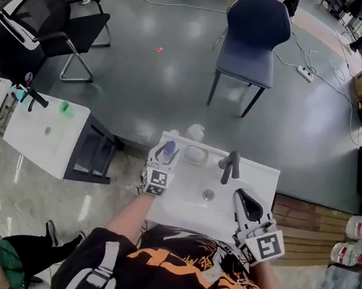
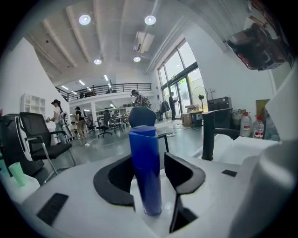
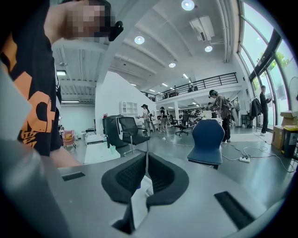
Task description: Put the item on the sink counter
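Observation:
A tall blue bottle (image 1: 168,149) (image 2: 145,172) stands upright on the back left corner of the white sink counter (image 1: 261,178). My left gripper (image 1: 166,154) (image 2: 150,175) reaches around it, a jaw on each side. A narrow gap shows between the bottle and the right jaw, so the jaws are open and not pressing on it. My right gripper (image 1: 243,197) (image 3: 145,171) hovers over the basin's right side, with its jaws together and nothing between them.
A black faucet (image 1: 230,165) (image 2: 212,135) rises behind the basin drain (image 1: 208,194). A pale soap dish (image 1: 195,154) lies next to the bottle. A blue chair (image 1: 254,38) and a black office chair (image 1: 44,27) stand beyond. A second white counter (image 1: 43,136) is at left.

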The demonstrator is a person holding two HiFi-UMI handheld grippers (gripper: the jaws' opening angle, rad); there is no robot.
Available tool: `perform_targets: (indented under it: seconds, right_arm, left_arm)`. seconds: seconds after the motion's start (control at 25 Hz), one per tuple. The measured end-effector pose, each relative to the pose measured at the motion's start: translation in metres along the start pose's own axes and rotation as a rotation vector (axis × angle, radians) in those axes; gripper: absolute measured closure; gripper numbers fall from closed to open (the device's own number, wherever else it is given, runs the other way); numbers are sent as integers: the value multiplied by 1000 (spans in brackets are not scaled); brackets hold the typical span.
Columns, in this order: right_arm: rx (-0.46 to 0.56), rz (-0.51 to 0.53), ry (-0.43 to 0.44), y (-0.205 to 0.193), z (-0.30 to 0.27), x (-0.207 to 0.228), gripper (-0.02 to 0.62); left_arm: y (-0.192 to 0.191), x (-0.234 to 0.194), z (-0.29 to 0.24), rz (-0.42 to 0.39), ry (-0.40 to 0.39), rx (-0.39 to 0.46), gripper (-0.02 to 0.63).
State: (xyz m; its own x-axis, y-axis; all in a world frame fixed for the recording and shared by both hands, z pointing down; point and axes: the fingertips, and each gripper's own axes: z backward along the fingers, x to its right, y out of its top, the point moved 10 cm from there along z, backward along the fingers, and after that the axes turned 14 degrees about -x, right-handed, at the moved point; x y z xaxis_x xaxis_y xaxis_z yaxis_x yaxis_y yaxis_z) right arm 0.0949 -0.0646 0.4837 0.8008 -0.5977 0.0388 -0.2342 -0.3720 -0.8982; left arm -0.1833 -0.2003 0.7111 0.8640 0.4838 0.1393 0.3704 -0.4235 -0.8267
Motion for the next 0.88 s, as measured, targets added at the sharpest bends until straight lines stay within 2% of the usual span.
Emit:
perform_targets:
  seconds: [0.2,0.68,0.88]
  right_arm:
    - [-5,-4,3,-1,0,1,565]
    - [-4,2,5,0,1,-2,565]
    - [3,4,5,-2,2,-4,565]
  left_arm:
    - [2,-2,-3,23,-7,3,344]
    - [4,-7,-2,34,0,10,304]
    - [28,-12,13,17,24,87,304]
